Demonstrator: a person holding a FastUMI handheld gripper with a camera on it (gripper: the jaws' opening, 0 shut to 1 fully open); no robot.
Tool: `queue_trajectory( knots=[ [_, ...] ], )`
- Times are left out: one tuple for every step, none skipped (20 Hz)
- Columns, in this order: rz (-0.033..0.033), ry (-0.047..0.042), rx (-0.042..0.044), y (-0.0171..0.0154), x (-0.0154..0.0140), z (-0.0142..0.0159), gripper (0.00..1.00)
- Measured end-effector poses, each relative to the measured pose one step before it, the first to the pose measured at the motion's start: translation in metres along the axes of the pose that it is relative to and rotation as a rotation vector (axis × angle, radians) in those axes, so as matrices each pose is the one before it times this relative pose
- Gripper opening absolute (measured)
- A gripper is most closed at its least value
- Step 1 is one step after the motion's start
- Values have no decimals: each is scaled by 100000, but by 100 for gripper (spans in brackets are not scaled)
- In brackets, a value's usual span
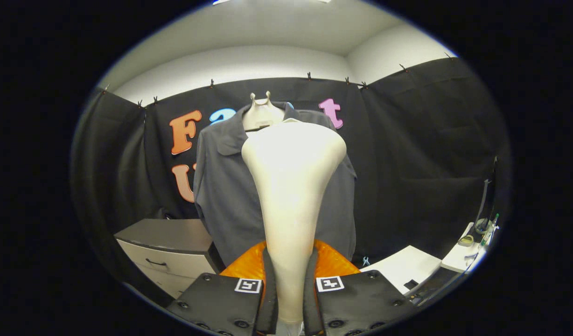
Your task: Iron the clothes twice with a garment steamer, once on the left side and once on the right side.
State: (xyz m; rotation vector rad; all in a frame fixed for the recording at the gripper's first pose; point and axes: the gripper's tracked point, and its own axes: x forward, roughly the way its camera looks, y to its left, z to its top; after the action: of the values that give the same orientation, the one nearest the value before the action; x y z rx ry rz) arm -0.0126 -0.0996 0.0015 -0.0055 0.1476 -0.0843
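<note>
Against the booth's black cloth wall hung the soft, limp shirt (221, 196); our gripper (290, 298) clenched the rigid, smooth steamer (291, 186) by its narrow handle, seemingly top-heavy.

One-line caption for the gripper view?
Gripper shut on garment steamer, raised before a grey shirt on a mannequin.

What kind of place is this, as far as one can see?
Probably a staged indoor booth: black cloth clipped along white walls, a shirt on a mannequin, a drawer cabinet beside it. The gripper is shut on the steamer.
</note>
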Motion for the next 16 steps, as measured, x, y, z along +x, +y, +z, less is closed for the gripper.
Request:
queue_trajectory(
  knots=[
    [461,-2569,-514,283,-350,1379,29],
    [286,-2840,-604,230,-303,1443,29],
    [418,-2724,-722,501,-638,1318,29],
    [358,-2011,-894,560,-514,899,29],
    [272,-1904,-1278,150,-1465,264,29],
    [157,-1768,-747,42,-695,552,29],
    [147,-1216,-979,57,-455,258,29],
    [162,-581,-659,77,-219,143,29],
    [140,-569,-317,10,-106,105,29],
    [-49,3,-140,121,-43,46,29],
    [-129,-180,57,-39,82,-32,29],
    [-77,-106,125,-47,-26,-47,29],
    [-85,-236,118,-63,-132,47,29],
    [-50,-141,-91,-27,-19,-96,29],
    [-53,-102,-14,-175,-37,-140,29],
    [-81,-59,-6,40,21,-46,29]
  ],
)
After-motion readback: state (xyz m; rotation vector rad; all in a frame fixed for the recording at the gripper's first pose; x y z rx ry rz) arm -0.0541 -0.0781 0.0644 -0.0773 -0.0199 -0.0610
